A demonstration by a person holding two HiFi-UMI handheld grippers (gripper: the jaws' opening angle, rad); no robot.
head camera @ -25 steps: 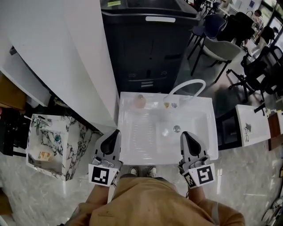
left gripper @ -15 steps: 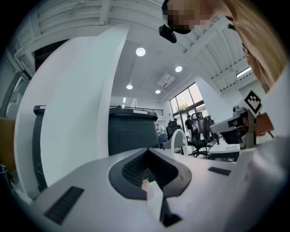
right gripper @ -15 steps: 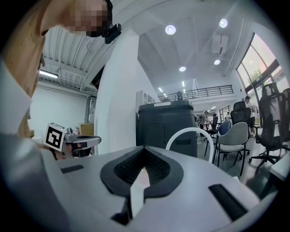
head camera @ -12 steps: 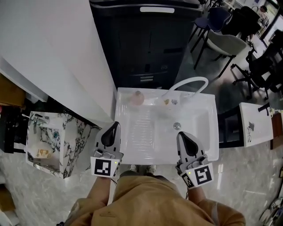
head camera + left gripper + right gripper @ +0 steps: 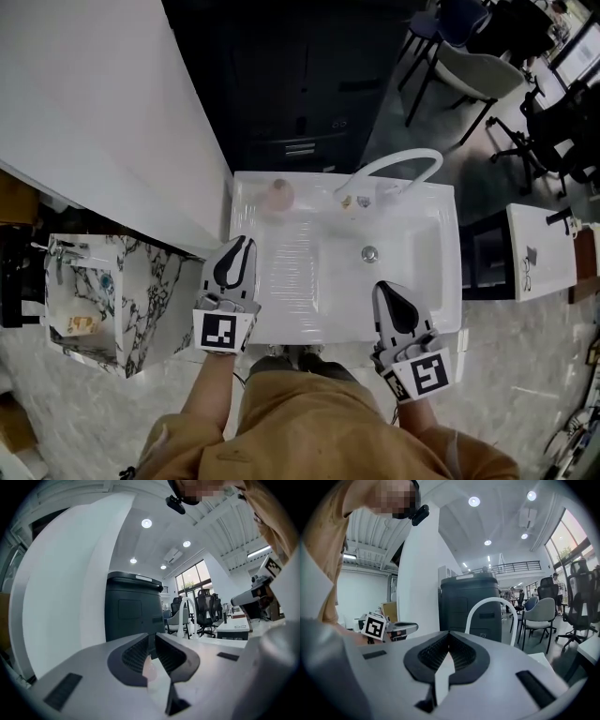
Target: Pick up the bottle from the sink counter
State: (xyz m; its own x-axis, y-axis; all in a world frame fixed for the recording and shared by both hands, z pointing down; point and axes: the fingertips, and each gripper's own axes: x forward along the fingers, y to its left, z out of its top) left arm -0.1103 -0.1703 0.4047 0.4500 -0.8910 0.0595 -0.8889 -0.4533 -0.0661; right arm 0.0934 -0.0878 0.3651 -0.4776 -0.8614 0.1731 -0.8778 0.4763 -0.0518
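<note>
Approach step: the bottle (image 5: 277,195) stands at the sink counter's (image 5: 448,281) far left corner, well ahead of the left gripper (image 5: 236,258), whose empty jaws are just opening; the right gripper (image 5: 392,305) is closed, empty. Next, I judge, the left must reach forward, widen and straddle the bottle.

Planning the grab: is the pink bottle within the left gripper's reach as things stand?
Probably yes: only bare counter lies between the left gripper and the bottle, the faucet arches off to the side, and its fingers are opening with nothing between them.
</note>
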